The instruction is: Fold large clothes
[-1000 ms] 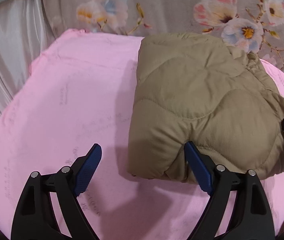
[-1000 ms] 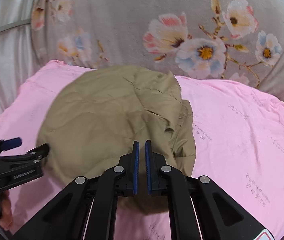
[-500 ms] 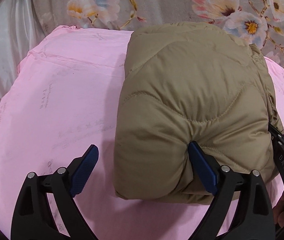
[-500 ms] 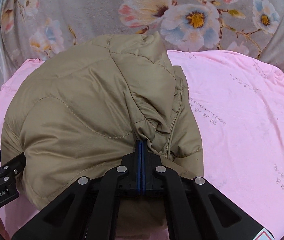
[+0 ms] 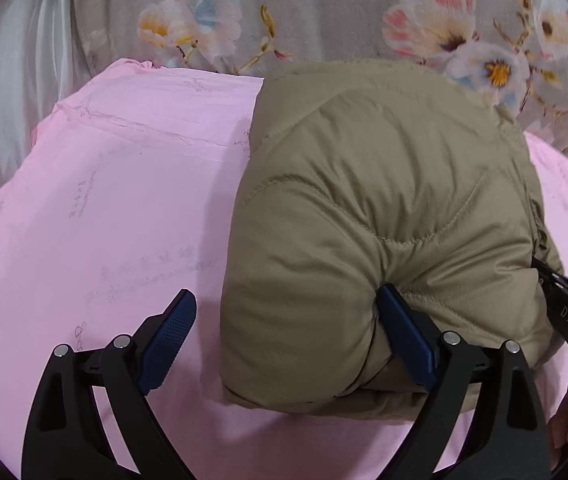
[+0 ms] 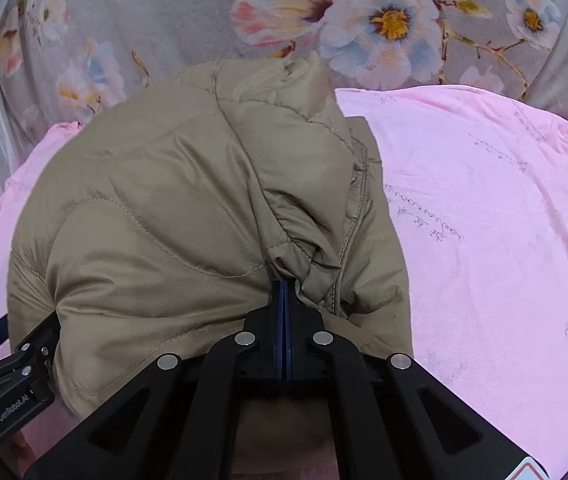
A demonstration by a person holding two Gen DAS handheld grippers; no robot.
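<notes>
A folded tan quilted jacket (image 5: 384,216) lies as a thick bundle on the pink sheet (image 5: 104,208); it also shows in the right wrist view (image 6: 172,216). My left gripper (image 5: 284,340) is open. Its right finger (image 5: 404,340) presses into the bundle's near edge and its left finger rests over the sheet. My right gripper (image 6: 283,292) is shut on a bunched fold of the jacket at the bundle's near right side. The left gripper shows at the lower left of the right wrist view (image 6: 12,372).
The pink sheet (image 6: 504,240) extends to the right of the bundle. A grey floral cloth (image 5: 324,12) rises behind. A pale silky curtain (image 5: 0,92) hangs at the far left.
Both grippers have moved in closer to the jacket. The right gripper closed fully and took hold of a fold. The left gripper's right finger pressed deeper into the bundle's edge.
</notes>
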